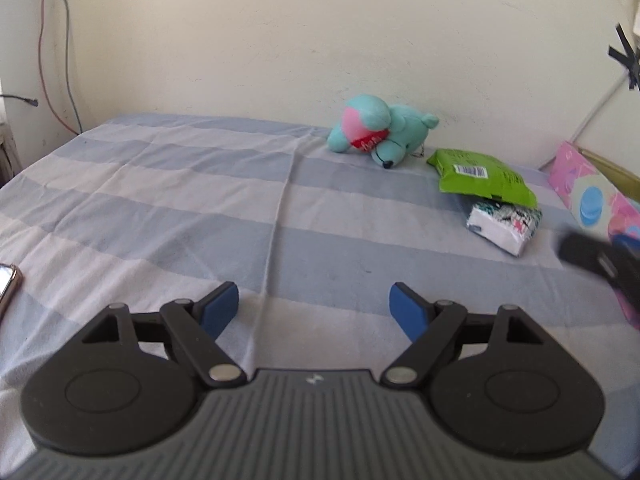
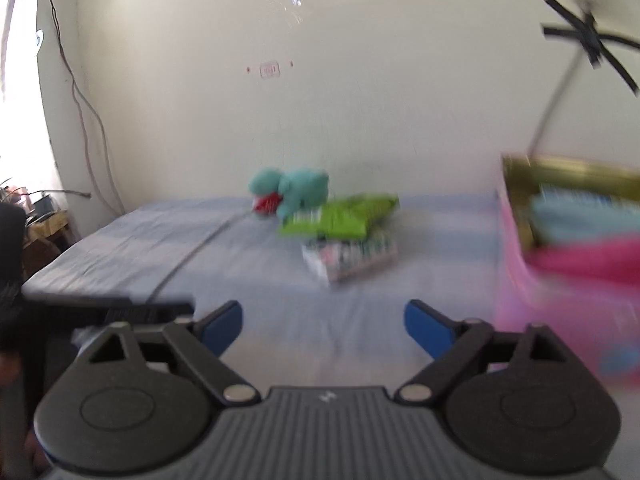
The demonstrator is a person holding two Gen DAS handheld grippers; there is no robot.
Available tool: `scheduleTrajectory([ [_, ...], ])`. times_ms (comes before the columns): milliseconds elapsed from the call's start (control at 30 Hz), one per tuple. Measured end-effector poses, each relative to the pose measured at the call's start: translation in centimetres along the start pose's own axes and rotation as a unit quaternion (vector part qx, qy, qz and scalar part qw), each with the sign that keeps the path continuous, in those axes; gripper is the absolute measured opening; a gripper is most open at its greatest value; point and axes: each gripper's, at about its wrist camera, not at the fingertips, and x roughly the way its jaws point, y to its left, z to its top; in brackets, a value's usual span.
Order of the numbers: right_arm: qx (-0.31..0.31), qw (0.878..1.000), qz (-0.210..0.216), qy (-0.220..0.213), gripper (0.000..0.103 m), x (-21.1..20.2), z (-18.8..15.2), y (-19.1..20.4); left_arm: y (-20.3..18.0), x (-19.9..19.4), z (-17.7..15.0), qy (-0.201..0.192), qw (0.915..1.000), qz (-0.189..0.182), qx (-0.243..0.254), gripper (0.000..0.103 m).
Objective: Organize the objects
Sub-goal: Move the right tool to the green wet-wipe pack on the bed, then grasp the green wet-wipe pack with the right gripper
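Note:
A teal plush toy (image 1: pixel 378 132) with a pink face lies on the striped bedsheet (image 1: pixel 180 208) near the wall. To its right a green packet (image 1: pixel 484 174) rests partly over a white patterned packet (image 1: pixel 504 226). My left gripper (image 1: pixel 314 310) is open and empty, low over the sheet's near part. My right gripper (image 2: pixel 323 326) is open and empty; its view is blurred. There the plush toy (image 2: pixel 294 192), green packet (image 2: pixel 344 216) and white packet (image 2: pixel 352 258) lie ahead. The right gripper's dark tip (image 1: pixel 596 258) shows at the left view's right edge.
A pink box (image 2: pixel 560 280) with a gold inner rim holds blue and pink items at the right; it also shows in the left wrist view (image 1: pixel 592 196). A phone (image 1: pixel 8 284) lies at the sheet's left edge. Cables (image 1: pixel 56 60) hang on the wall at left.

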Motion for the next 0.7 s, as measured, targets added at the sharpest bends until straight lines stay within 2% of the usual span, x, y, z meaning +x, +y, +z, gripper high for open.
scheduleTrajectory([
  [133,0.015,1.0,-0.018,0.01,0.098,4.7,2.7,-0.4,0.4,0.3,0.1,0.004,0.9999,-0.003,-0.011,0.085],
  [267,0.033,0.998,-0.029,0.045,0.103,9.9,4.8,-0.6,0.2,0.4,0.0,0.006,0.9999,-0.007,-0.006,0.085],
  [367,0.041,0.995,-0.051,0.071,0.103,13.2,5.7,-0.7,0.3,0.4,0.1,0.007,0.9999,-0.011,-0.007,0.091],
  [533,0.041,0.989,-0.079,0.119,0.101,17.2,6.0,-1.3,0.3,0.6,0.1,0.008,0.9998,-0.01,-0.012,0.092],
  [567,0.038,0.99,-0.071,0.119,0.099,17.4,5.9,-1.3,0.4,0.6,0.1,0.008,0.9998,-0.01,-0.014,0.092],
  [600,0.027,0.991,-0.063,0.114,0.088,17.2,5.9,-1.1,0.4,0.6,0.1,0.008,0.9998,-0.009,-0.016,0.092],
  [633,0.015,0.992,-0.056,0.109,0.071,16.8,6.0,-0.8,0.5,0.6,0.1,0.007,0.9998,-0.008,-0.018,0.092],
  [667,0.001,0.993,-0.059,0.105,0.069,16.3,6.0,-0.5,0.5,0.6,0.2,0.005,0.9998,-0.006,-0.019,0.092],
  [700,-0.013,0.993,-0.057,0.102,0.051,15.9,6.0,-0.1,0.5,0.5,0.2,0.004,0.9998,-0.004,-0.02,0.092],
])
